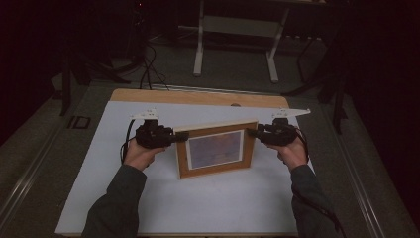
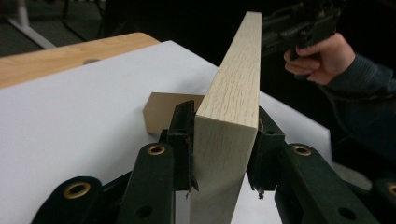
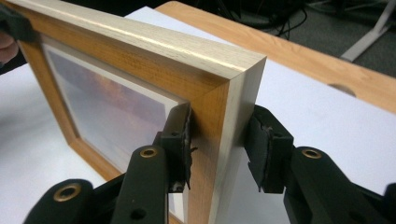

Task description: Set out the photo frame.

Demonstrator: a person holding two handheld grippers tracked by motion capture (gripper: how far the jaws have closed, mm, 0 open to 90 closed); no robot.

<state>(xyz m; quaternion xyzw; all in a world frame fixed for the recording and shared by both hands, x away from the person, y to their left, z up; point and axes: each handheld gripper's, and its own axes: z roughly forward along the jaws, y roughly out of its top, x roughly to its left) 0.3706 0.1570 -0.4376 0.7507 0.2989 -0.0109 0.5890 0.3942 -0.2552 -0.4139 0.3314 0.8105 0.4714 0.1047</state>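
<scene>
**Framed picture upright between two grippers**

Here the wooden picture frame [image 1: 216,149] stands upright on the white sheet [image 1: 198,203], about midway between the tabletop's left and right edges and nearer its far edge. The left gripper [image 1: 179,137] straddles the frame's left edge; in the left gripper view both pads lie against the wood. The right gripper [image 1: 252,133] straddles the right edge: in its own view one pad touches the front face, while the other stands just off the back.

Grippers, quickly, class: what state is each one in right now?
Left gripper: jaws straddle the picture frame edge; whether they pinch it cannot be told.
Right gripper: one pad touches the frame, the other stands off; open.
</scene>
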